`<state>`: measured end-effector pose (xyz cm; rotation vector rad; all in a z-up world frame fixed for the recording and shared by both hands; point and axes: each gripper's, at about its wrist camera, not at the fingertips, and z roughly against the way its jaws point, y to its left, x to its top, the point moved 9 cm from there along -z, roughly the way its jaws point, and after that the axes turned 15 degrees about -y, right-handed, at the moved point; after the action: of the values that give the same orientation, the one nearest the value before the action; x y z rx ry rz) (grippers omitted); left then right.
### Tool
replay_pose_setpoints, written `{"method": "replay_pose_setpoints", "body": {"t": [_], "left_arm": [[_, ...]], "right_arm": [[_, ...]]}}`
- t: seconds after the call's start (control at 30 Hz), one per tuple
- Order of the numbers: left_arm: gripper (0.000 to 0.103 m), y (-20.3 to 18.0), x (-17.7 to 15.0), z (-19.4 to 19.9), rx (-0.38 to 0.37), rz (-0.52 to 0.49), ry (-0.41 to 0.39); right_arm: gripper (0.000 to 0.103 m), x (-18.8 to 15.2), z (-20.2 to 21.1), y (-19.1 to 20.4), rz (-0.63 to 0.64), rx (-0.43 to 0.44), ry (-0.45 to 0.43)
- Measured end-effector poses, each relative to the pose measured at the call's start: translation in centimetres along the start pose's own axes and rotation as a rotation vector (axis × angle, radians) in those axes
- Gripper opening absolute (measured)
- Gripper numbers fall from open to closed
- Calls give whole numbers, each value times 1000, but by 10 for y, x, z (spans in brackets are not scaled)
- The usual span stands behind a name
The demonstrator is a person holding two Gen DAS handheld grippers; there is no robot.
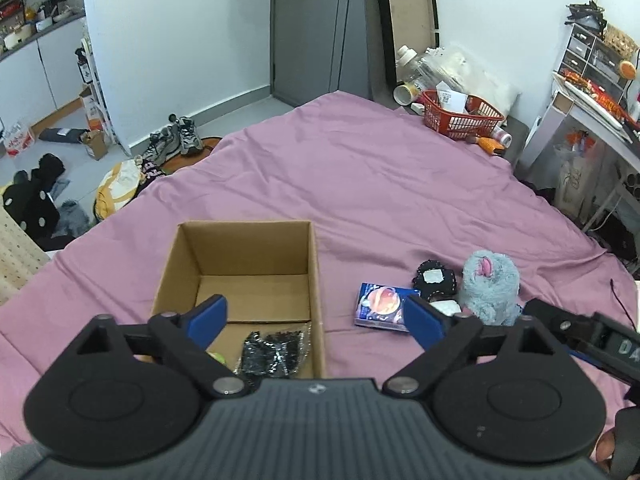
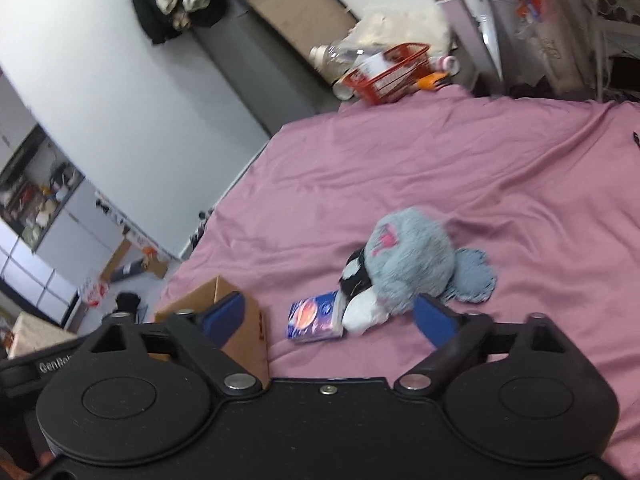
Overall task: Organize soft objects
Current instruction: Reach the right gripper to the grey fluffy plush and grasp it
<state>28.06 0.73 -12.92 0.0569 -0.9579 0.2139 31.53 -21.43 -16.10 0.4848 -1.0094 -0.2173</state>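
An open cardboard box (image 1: 240,268) sits on the pink bedsheet (image 1: 380,184); a black shiny packet (image 1: 276,350) and a bit of something green lie inside. To its right lie a blue packet (image 1: 382,306), a black item (image 1: 434,280), a white item (image 1: 447,307) and a grey-blue plush toy (image 1: 490,280). My left gripper (image 1: 318,318) is open and empty above the box's near right corner. In the right wrist view my right gripper (image 2: 328,314) is open and empty, just short of the blue packet (image 2: 314,316), the white item (image 2: 362,314) and the plush (image 2: 412,260), with the box (image 2: 240,328) at its left.
A red basket (image 1: 460,114) with bottles and a cup around it stands at the bed's far corner. A desk (image 1: 592,104) with clutter is at the right. Shoes (image 1: 176,142), bags and clothes lie on the floor left of the bed.
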Motion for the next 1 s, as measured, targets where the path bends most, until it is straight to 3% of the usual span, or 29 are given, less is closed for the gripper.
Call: {"method": "replay_pose_setpoints", "body": {"t": [0.1, 0.5, 1.0], "left_arm": [[103, -17, 0, -3, -24, 0, 4], [103, -65, -5, -38, -26, 8, 59], [102, -120, -12, -87, -173, 40, 80]], "right_arm": [[103, 9, 0, -14, -45, 6, -11], [103, 27, -6, -74, -195, -42, -23], [98, 23, -47, -101, -271, -63, 4]]}}
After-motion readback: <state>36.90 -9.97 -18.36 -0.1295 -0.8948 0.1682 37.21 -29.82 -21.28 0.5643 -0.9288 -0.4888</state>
